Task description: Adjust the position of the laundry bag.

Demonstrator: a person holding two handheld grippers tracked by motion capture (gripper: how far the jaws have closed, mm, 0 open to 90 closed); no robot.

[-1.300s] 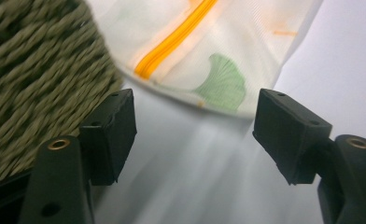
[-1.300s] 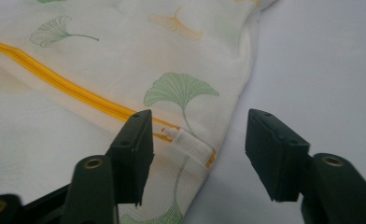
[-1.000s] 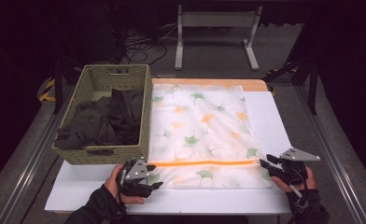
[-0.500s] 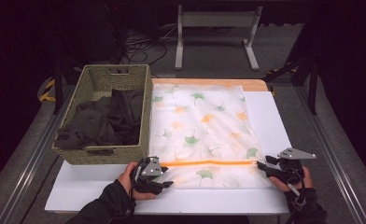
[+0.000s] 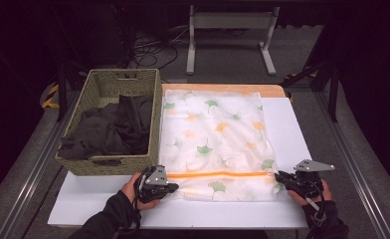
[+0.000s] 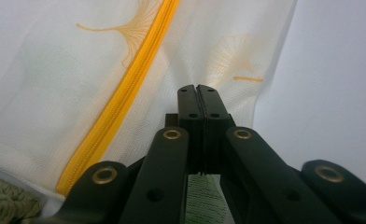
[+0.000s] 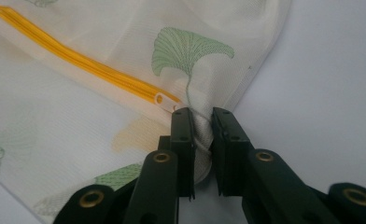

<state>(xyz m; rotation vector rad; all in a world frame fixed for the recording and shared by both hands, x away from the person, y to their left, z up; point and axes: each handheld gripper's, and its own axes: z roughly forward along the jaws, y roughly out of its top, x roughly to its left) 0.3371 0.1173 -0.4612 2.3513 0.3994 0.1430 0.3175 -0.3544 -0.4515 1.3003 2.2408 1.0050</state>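
mesh bag (image 5: 215,142) flat on white surface (image 5: 292,124) beside basket (image 5: 111,124); left tongs (image 6: 200,93) clamped on near-left corner, right tongs (image 7: 201,116) pinching near-right corner by zipper (image 7: 85,63); probably lift both evenly, keep fabric taut

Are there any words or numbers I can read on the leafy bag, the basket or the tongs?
None: no words, numbers or brand marks can be read anywhere.
The mesh bag carries only leaf prints and an orange zipper.
The woven basket and the dark clothes in it show no label.
The left tongs and right tongs are plain black with brass rivets.
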